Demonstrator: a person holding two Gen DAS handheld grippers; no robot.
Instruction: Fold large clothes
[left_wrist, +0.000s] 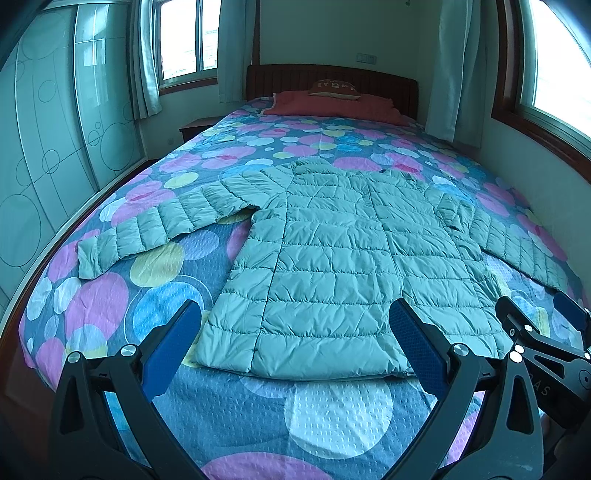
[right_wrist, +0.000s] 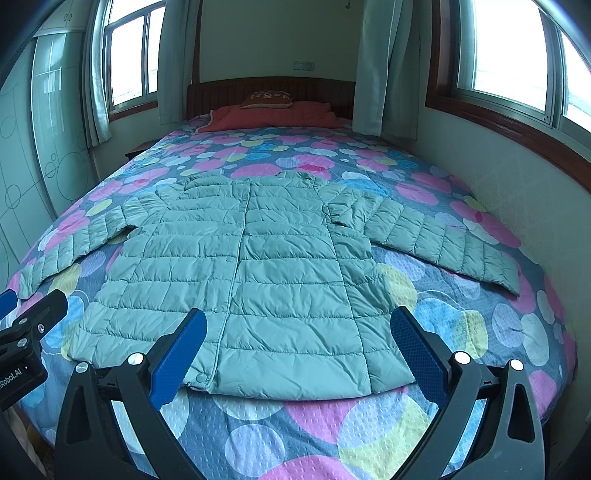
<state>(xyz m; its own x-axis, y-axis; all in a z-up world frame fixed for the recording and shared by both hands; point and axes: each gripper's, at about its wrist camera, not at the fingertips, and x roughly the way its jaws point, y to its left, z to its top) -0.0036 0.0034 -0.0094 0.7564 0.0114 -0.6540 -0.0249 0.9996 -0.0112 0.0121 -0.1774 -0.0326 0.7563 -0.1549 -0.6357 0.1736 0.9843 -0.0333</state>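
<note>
Lying flat on the bed (left_wrist: 332, 417), front up and closed, the pale green quilted jacket (left_wrist: 332, 258) fills the middle of the dotted bedspread, its collar toward twelve o'clock and its hem toward six. One sleeve (left_wrist: 147, 225) stretches out to nine o'clock, the other sleeve (right_wrist: 443, 240) to three. Just short of the hem, the left gripper (left_wrist: 295, 350) hovers with its blue pads spread wide, holding nothing; beside it at three o'clock the right gripper (right_wrist: 299, 350) hangs equally wide apart, also empty.
</note>
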